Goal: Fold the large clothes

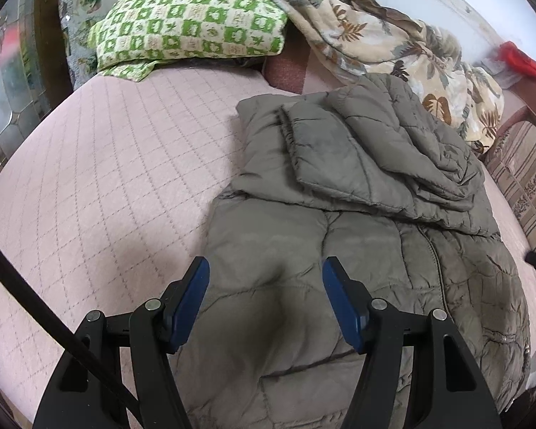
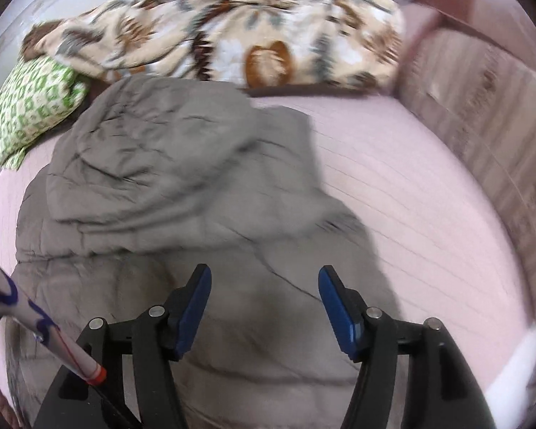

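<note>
Jacket [image 1: 357,250] is lying on the pink quilted bedspread [image 1: 107,178], a grey-green quilted puffer with its upper part and a sleeve [image 1: 339,150] already lying doubled over the body; the lower half with the zipper is lying flat nearer the person. The step in hand looks like bringing the next section over, and doing it well means taking hold at the hem corners on both sides, lifting evenly, and laying the padding down flat so trapped air is not bulging the fold.

The left gripper [image 1: 266,282] is hovering over the lower body of the jacket with its blue pads standing apart and nothing pinched between them. The right gripper [image 2: 264,289] is likewise standing open above the jacket's right side, holding nothing; its view is smeared, so contact with the fabric cannot be judged. A green checked pillow [image 1: 193,25] and a leaf-print blanket [image 1: 393,43] are lying beyond.
</note>
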Tool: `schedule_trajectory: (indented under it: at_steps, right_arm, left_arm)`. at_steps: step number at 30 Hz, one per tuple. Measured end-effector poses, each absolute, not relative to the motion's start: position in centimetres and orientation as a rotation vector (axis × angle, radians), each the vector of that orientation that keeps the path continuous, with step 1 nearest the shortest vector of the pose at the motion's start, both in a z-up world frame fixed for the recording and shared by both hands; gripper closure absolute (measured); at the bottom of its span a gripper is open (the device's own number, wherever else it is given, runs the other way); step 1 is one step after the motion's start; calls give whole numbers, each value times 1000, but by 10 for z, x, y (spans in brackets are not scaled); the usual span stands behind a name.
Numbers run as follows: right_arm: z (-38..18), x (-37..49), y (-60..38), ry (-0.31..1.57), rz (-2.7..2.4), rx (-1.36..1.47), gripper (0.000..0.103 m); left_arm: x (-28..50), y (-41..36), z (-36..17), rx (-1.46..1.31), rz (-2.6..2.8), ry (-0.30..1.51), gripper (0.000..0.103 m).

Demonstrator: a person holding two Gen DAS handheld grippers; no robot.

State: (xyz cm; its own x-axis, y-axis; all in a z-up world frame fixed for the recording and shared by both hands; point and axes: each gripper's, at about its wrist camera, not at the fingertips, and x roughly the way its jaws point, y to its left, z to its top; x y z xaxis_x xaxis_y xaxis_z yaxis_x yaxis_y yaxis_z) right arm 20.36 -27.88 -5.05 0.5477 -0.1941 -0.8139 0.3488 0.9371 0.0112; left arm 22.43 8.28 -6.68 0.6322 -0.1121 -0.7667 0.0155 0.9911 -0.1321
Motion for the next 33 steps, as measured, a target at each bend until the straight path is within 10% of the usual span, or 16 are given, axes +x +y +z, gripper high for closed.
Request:
schedule_trajectory:
  at_steps: [33]
  right_arm:
    - [-149,30,-404,909,-158,720,18]
  left_arm:
    - [120,162,-131,-628,-341,1161,33]
